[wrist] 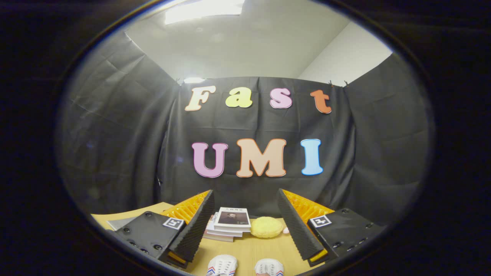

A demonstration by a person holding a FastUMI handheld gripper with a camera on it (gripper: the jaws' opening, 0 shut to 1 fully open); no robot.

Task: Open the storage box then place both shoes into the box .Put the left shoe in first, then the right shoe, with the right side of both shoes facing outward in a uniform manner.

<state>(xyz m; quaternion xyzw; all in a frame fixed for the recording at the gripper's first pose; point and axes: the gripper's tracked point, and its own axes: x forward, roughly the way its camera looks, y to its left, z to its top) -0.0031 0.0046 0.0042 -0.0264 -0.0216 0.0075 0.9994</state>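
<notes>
A: Hand-held gripper (pixel 245 226) spread wide, nothing between its fingers, pointing level across the worktop (pixel 245 251).

B: And the shoes?

A: Two white shoes, left one (pixel 222 265) and right one (pixel 269 267), side by side at the near edge, below and between the fingers, toes pointing away along the same line as the fingers.

B: So the reach is down, not forward?

A: I'd say so (the books (pixel 229 224) and yellow cushion (pixel 266 226) sit beyond, toward the far edge). Can't make out the storage box.

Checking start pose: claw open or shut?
Open: the claw has its fingers spread wide, holding nothing; two shoes lie between them on the table.
</notes>
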